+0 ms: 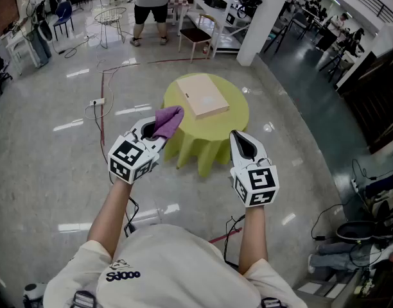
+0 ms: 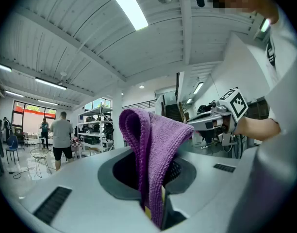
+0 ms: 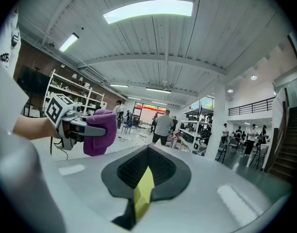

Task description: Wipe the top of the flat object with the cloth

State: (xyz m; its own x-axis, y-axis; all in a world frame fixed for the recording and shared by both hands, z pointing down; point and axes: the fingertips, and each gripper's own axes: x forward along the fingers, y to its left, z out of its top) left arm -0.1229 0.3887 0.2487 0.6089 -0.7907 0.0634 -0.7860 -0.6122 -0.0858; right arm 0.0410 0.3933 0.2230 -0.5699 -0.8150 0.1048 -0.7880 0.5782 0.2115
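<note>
Wiping not started: left gripper [image 1: 157, 133] clamps cloth [image 1: 169, 119], flat object [image 1: 203, 95] ahead, untouched; right gripper [image 1: 242, 145] jaws together, apparently empty.

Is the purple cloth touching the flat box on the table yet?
Apart. The head view shows a strip of green tablecloth between the cloth and the box; the left gripper holds the cloth in the air.

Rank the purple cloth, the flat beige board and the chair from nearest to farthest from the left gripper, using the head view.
1. purple cloth, clamped in the left gripper itself.
2. flat beige board, ahead and to the right on the green table.
3. chair, beyond the table, farthest.
</note>
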